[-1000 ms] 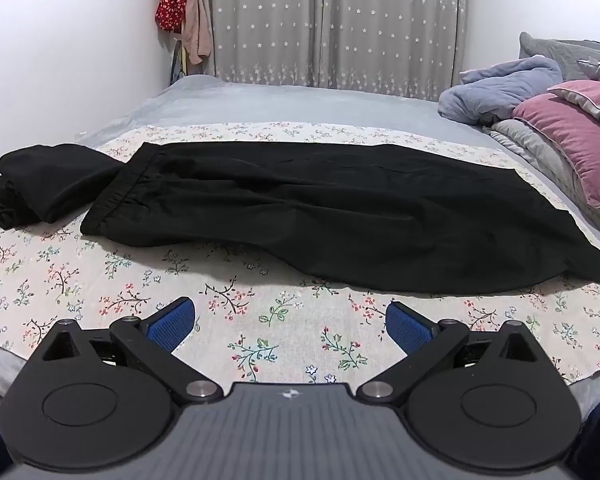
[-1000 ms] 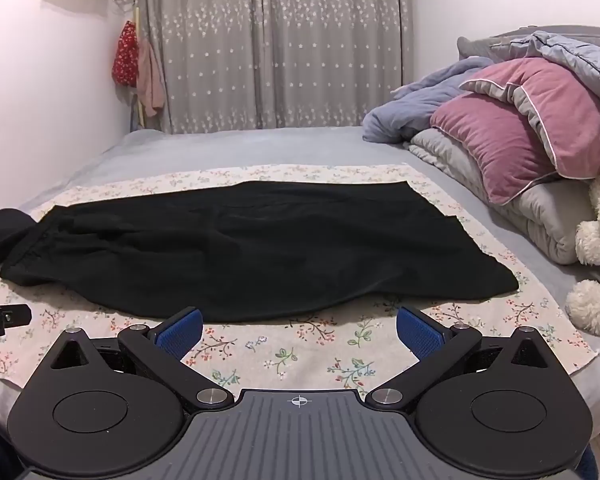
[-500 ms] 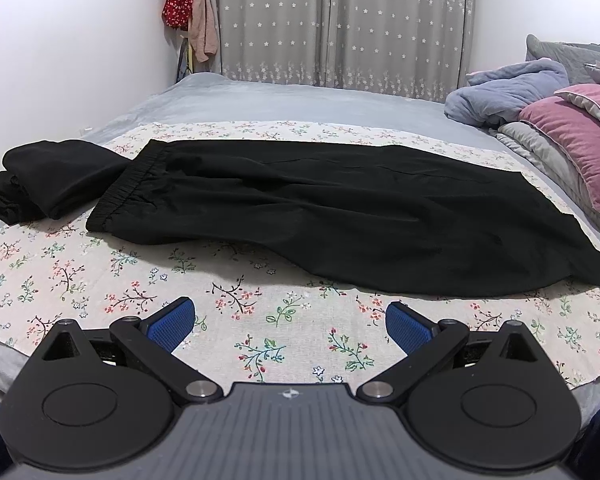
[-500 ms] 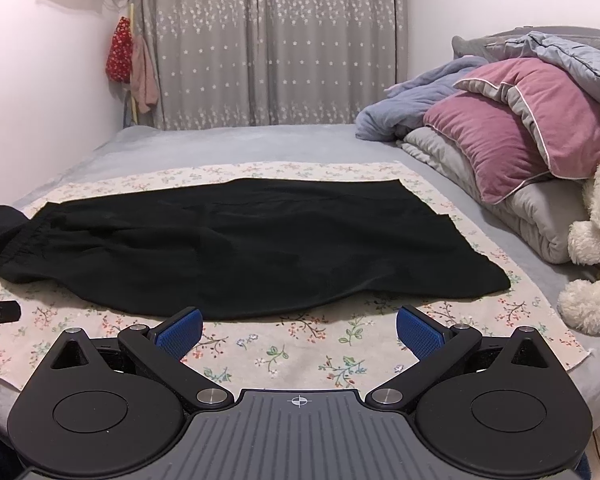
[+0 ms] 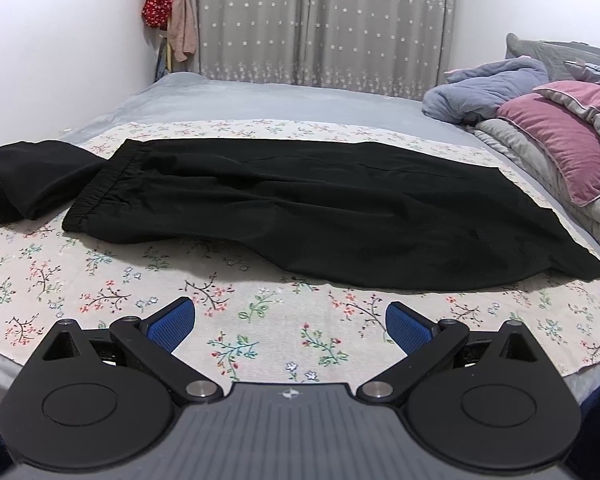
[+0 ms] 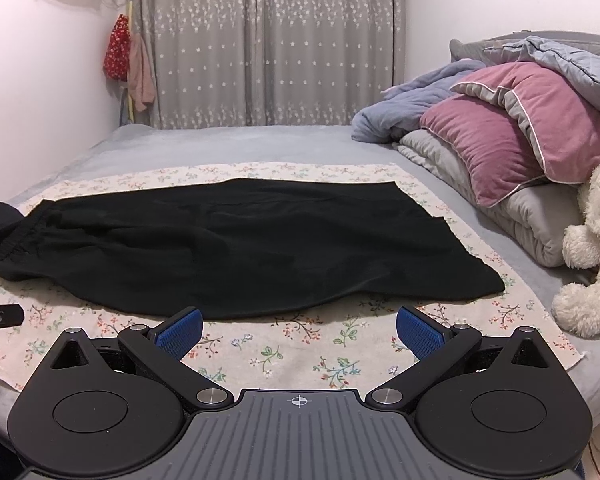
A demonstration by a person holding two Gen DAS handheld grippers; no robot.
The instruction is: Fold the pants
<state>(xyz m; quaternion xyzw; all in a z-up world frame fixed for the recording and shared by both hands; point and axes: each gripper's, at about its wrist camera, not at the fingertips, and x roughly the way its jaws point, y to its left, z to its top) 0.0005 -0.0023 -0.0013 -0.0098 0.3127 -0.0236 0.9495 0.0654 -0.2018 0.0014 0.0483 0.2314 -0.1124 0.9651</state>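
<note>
Black pants [image 5: 300,204] lie flat across a floral cloth [image 5: 260,320] on the bed, waistband at the left, leg ends at the right. They also show in the right wrist view [image 6: 236,244]. My left gripper [image 5: 290,322] is open and empty, above the cloth just short of the pants' near edge. My right gripper [image 6: 298,330] is open and empty, near the pants' near edge toward the leg ends. The left gripper's tip [image 6: 0,316] shows at the left edge of the right wrist view.
A folded black garment [image 5: 24,176] lies left of the waistband. Pink and grey pillows [image 6: 512,152] and a blue blanket [image 5: 488,88] pile at the right. A white plush toy [image 6: 592,256] sits at the right bed edge. Curtains [image 5: 316,20] hang behind.
Both grippers have moved slightly forward and the views shifted a little; the pants lie unchanged. Both grippers stay open.
</note>
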